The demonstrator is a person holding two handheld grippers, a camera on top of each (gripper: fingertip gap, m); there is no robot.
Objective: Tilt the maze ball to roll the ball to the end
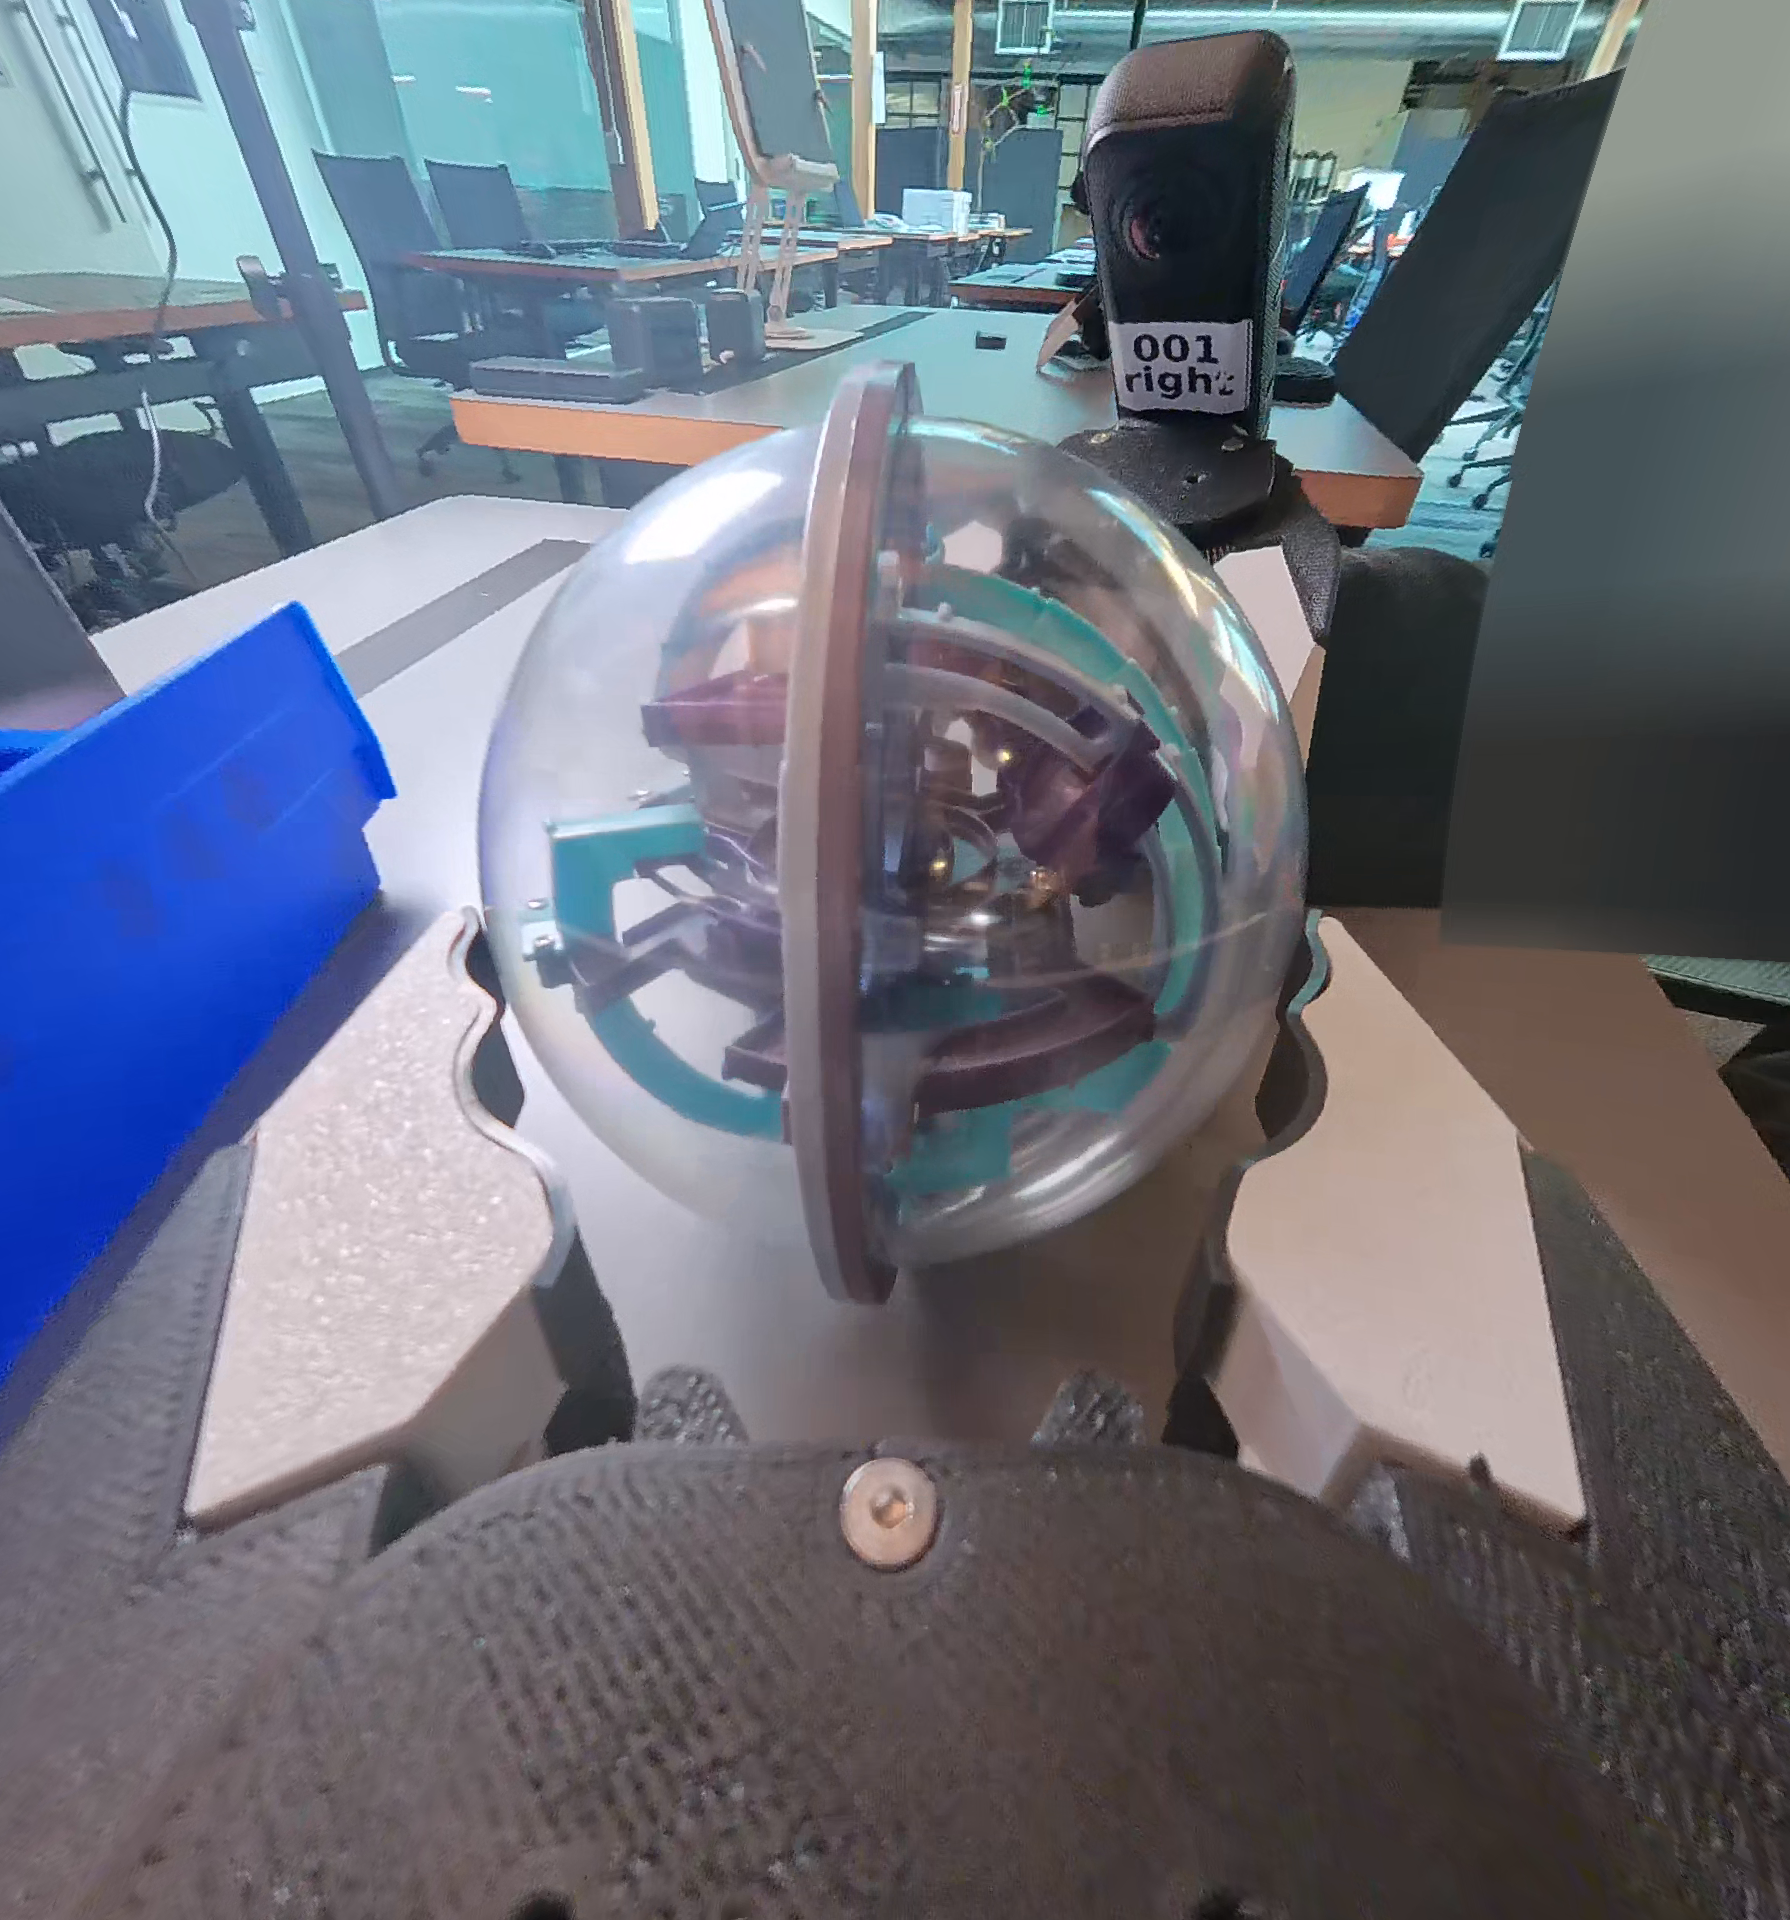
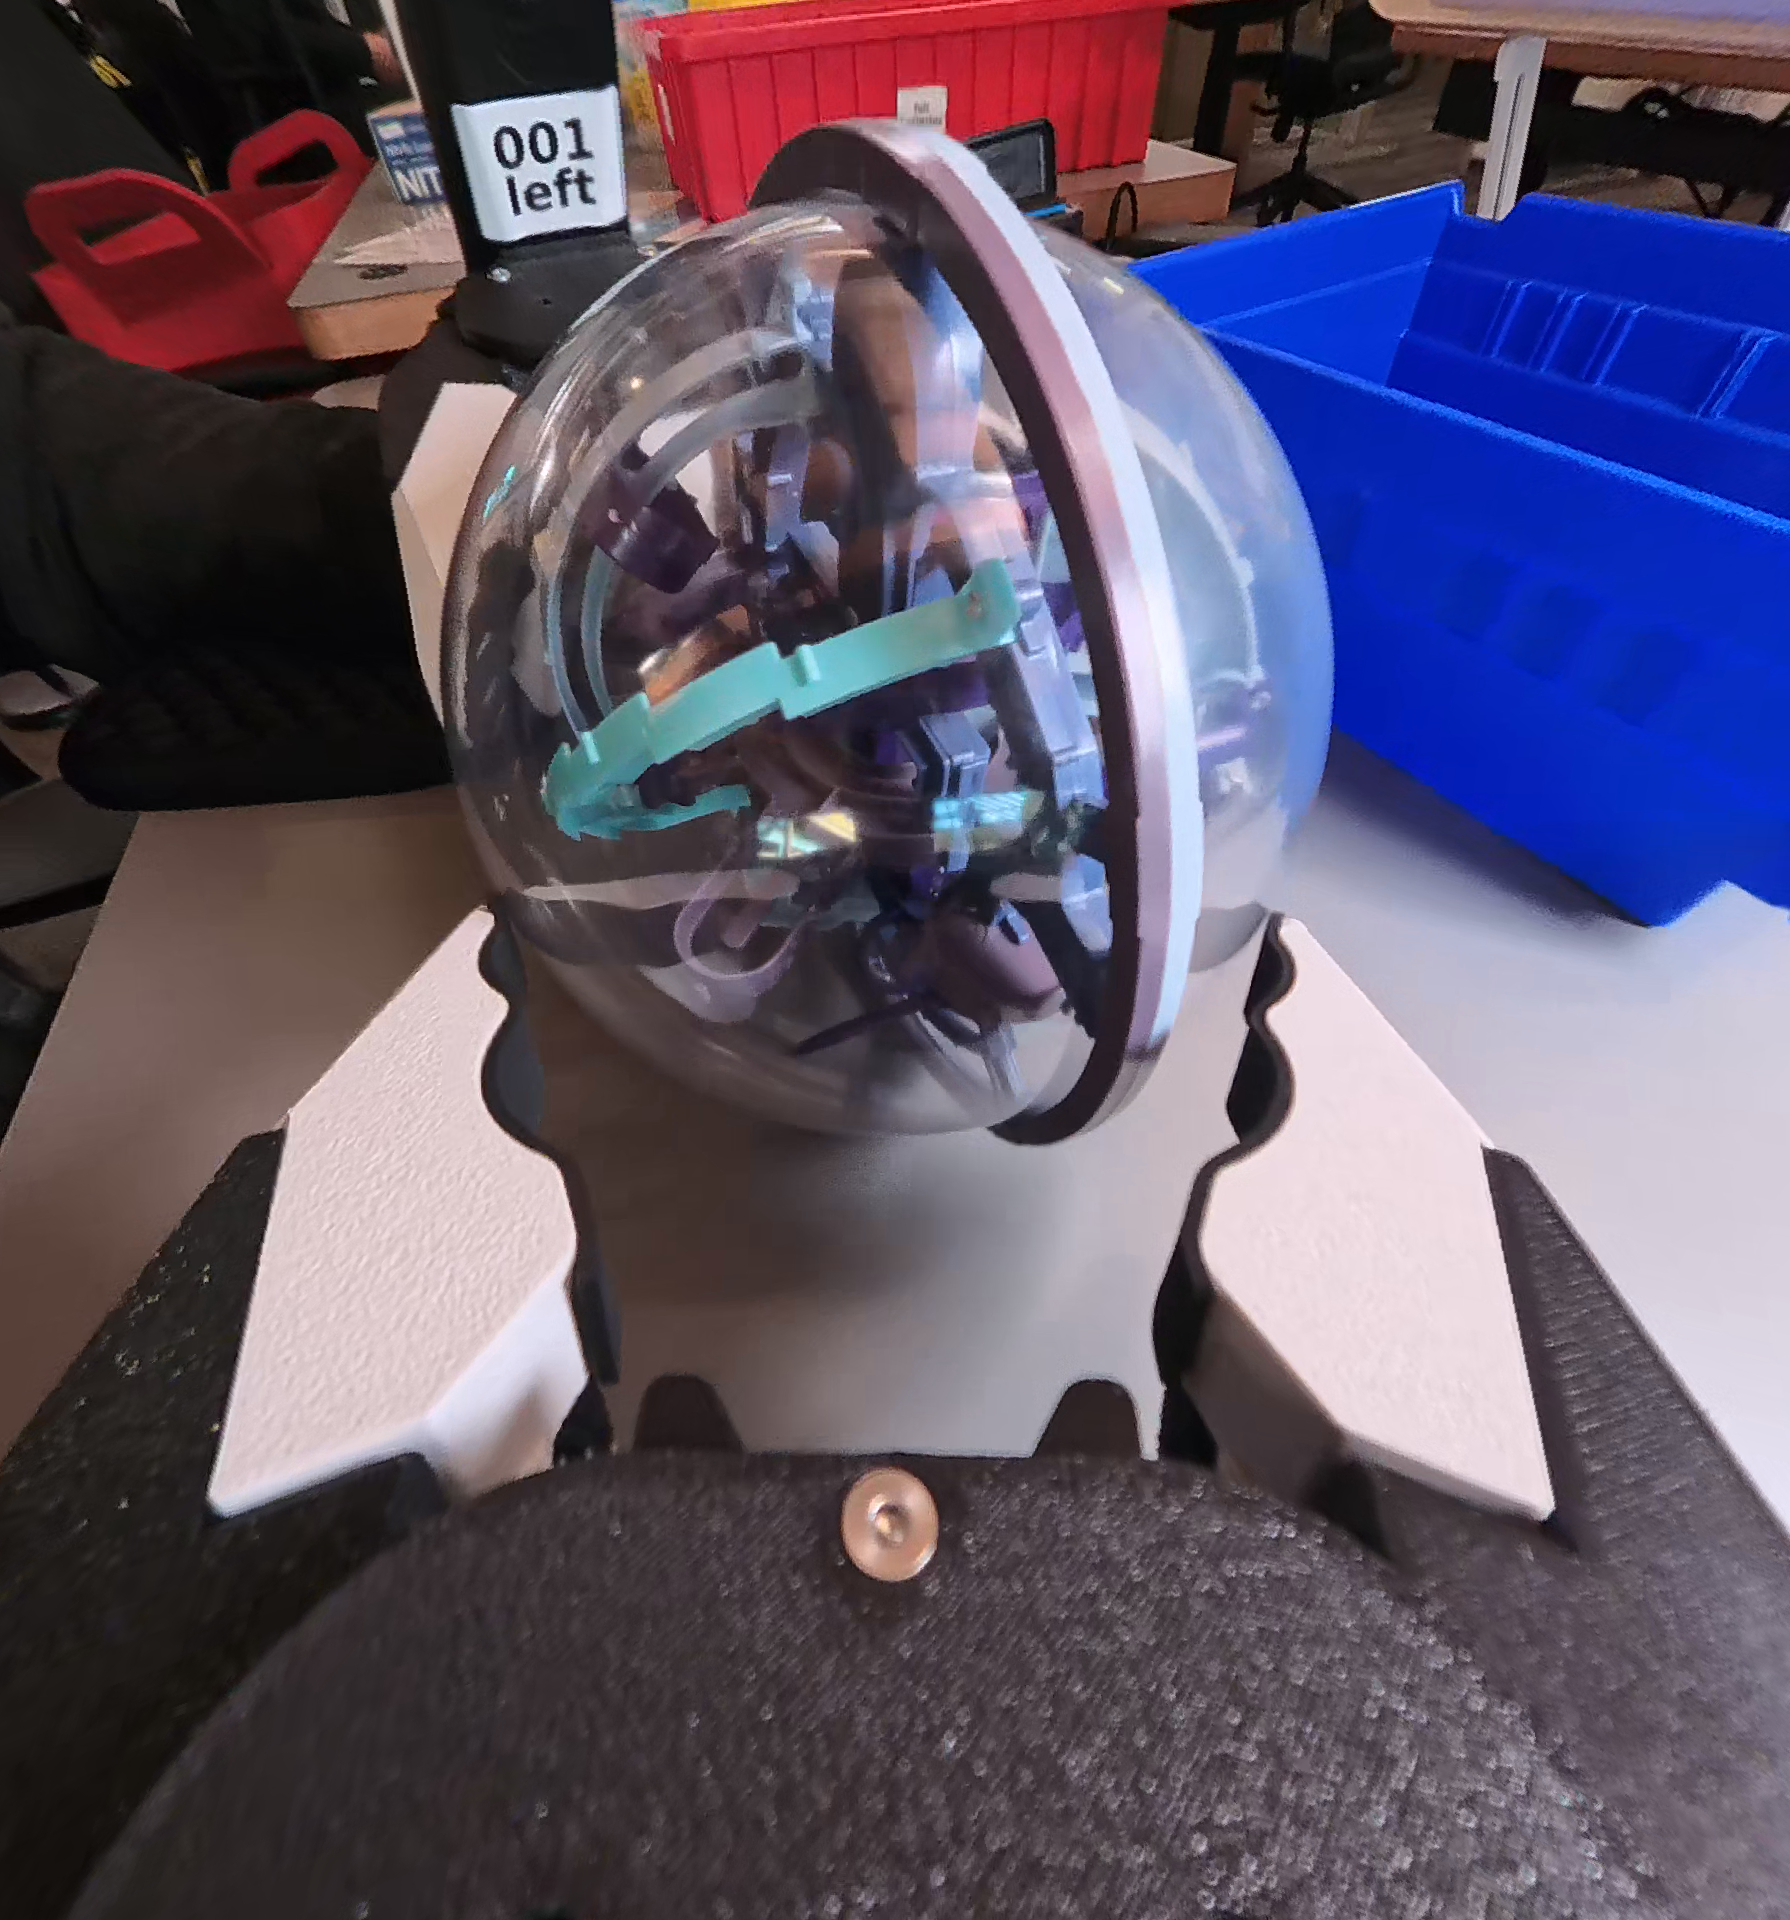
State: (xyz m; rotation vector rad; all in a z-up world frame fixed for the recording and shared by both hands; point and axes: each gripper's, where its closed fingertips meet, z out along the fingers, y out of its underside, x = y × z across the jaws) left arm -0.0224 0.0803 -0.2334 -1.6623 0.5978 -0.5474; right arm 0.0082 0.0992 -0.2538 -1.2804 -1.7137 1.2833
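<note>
Printed white label (image 1: 1177,366) on each black camera housing (image 1: 1192,125).

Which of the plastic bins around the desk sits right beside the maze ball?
The blue bin, on the same desk as the maze ball and next to it. The red bin stands farther back, behind the ball on another surface.

Your maze ball (image 1: 891,831) sits between the two claws, which face each other across it: your left claw (image 1: 891,935) grips its sides from one direction, your right claw (image 2: 891,935) from the opposite one. In the left wrist view, the bin (image 1: 143,883) lies left of the ball on the tabletop (image 1: 434,582); in the right wrist view it lies right. Far behind stand other desks (image 1: 662,260).
</note>
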